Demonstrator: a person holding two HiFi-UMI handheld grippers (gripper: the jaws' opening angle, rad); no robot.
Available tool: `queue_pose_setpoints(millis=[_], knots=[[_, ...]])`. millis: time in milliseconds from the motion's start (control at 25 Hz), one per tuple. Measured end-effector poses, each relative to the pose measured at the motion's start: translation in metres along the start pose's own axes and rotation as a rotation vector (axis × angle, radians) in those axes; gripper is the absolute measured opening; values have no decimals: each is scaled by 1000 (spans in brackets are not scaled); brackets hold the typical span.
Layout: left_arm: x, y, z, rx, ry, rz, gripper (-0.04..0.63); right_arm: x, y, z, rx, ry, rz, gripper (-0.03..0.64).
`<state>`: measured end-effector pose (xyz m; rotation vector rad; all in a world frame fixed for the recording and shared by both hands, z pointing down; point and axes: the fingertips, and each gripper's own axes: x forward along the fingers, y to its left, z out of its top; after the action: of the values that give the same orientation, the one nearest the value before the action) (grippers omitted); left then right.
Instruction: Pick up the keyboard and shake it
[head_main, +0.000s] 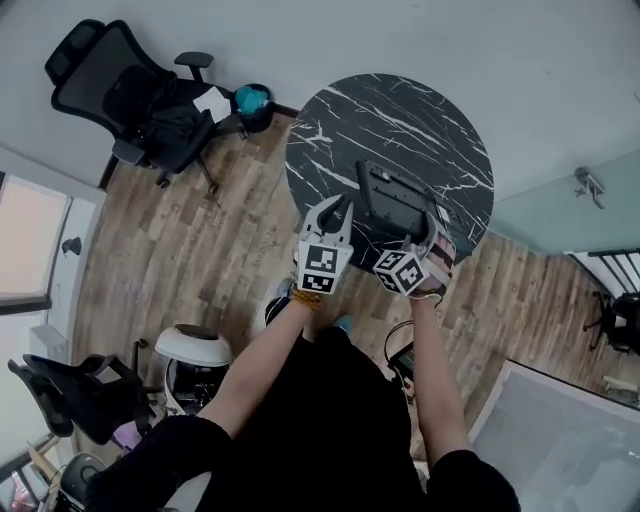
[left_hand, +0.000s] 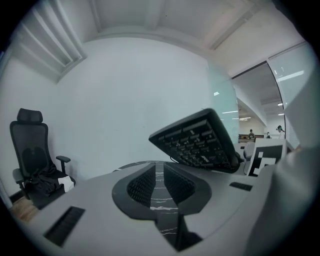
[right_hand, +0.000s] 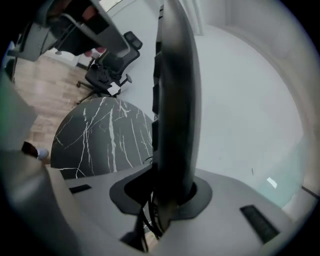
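A round table with a black marble top, crossed by thin white veins, stands on a floor of grey-brown wood planks near a pale wall. The keyboard hangs tilted above the table top, clear of it. On the floor to the table's left stands a black office chair with dark cloth and white paper on its seat, and just beside it a small dark bin with something teal inside. Nearer the person stands a white round unit with a dark top.
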<state>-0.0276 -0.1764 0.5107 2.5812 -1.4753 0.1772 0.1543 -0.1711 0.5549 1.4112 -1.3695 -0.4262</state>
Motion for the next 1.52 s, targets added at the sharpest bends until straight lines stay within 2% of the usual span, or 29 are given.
queue_pose_setpoints(millis=[80,240,360,440,560,760,920,1080,1160,1240,1320,1400,1520], knots=[[-3,6,-3,-7,4,11,57,2,13,-1,-23,18,30,83],[-5,15,-3,-9,2,19,55,2,22,0,48,25,78,83],[-5,18,3,0,-8,16,55,0,13,5,141,18,82,83],[-3,17,9,12,-16,9,55,-4,-2,10,254,-1,85,83],[2,13,21,35,-32,-8,55,-11,-26,17,530,-53,131,83],[11,-3,40,83,-53,-52,57,-17,-51,8,1151,-154,287,83],[17,-16,50,114,-59,-82,55,-20,-43,-5,1580,-267,429,83],[18,-30,49,129,-52,-105,55,-25,-20,-30,1962,-294,465,83],[19,-35,47,136,-47,-112,57,-26,-7,-41,2111,-296,481,83],[19,-39,45,143,-42,-116,55,-27,3,-48,2213,-298,491,83],[20,-40,45,146,-39,-118,55,-28,9,-52,2269,-296,493,83],[20,-42,44,146,-38,-119,57,-28,12,-55,2275,-293,494,83],[20,-44,44,145,-38,-119,55,-27,7,-54,2219,-294,497,83]])
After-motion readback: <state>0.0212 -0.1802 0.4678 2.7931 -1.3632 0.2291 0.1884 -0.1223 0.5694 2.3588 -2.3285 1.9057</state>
